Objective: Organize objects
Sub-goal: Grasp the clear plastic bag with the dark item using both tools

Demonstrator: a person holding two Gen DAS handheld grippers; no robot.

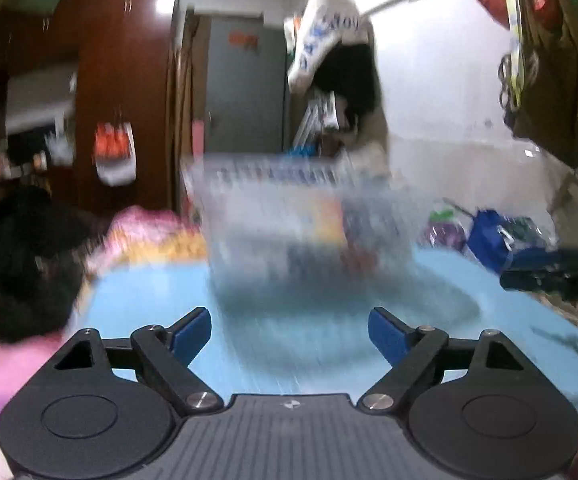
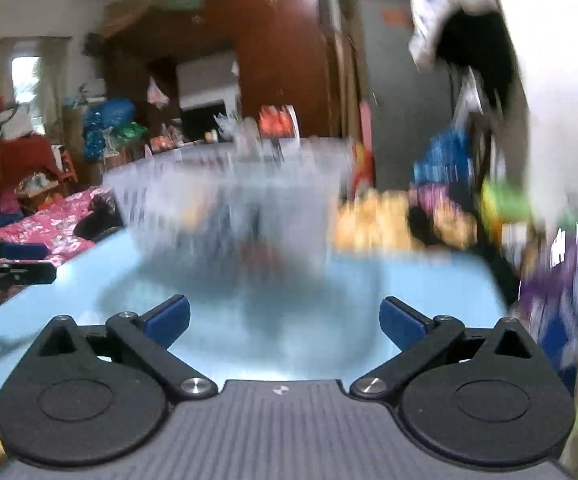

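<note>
Facing blurry clear bin [image 1: 289, 220] on blue mat [image 1: 137, 300]; left gripper [image 1: 290, 334] and right gripper [image 2: 285, 320] both spread wide, nothing held.

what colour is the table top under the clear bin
Light blue table top, clearest in the right wrist view.

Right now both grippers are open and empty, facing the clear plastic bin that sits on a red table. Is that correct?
Not quite: the table is light blue, not red, as both wrist views show. The left gripper and right gripper are open and empty, facing the clear plastic bin.
</note>
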